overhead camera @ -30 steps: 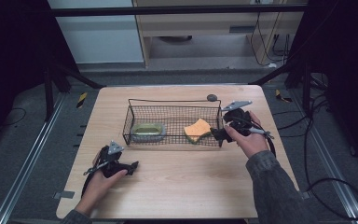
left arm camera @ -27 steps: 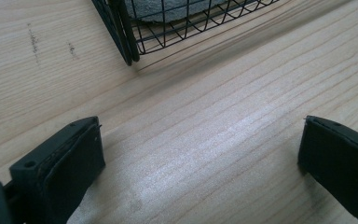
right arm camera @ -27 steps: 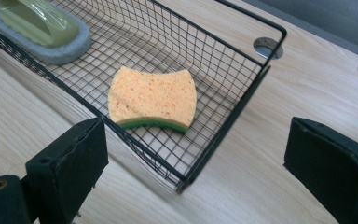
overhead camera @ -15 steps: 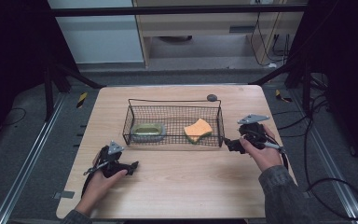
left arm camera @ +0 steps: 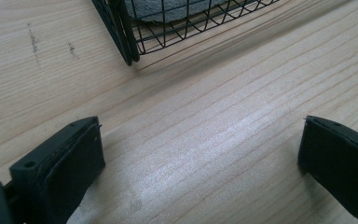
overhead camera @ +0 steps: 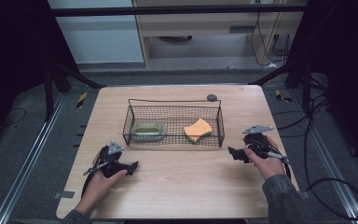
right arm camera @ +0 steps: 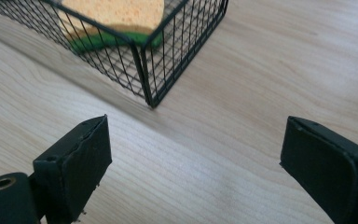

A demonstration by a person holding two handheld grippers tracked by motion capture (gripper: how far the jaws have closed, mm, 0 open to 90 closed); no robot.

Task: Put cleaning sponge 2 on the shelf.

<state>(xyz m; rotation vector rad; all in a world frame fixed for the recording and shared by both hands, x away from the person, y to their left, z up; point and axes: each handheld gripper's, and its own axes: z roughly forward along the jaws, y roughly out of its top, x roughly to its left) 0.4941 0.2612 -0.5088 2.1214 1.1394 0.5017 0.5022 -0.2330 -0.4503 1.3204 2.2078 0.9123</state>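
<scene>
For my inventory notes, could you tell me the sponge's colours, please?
Orange-yellow sponge with green underside, clearest in the right gripper view.

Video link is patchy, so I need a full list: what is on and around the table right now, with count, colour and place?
Wire basket: one, black, middle of the table.
Sponge: one, orange over green, right end of the basket.
Dish: one, grey-green, oval, left end of the basket.
Small round thing: one, dark grey, on the table behind the basket.
Table: one, light wood.
Left gripper: one, black, open, near the basket's front left corner.
Right gripper: one, black, open, empty, right of the basket.
</scene>
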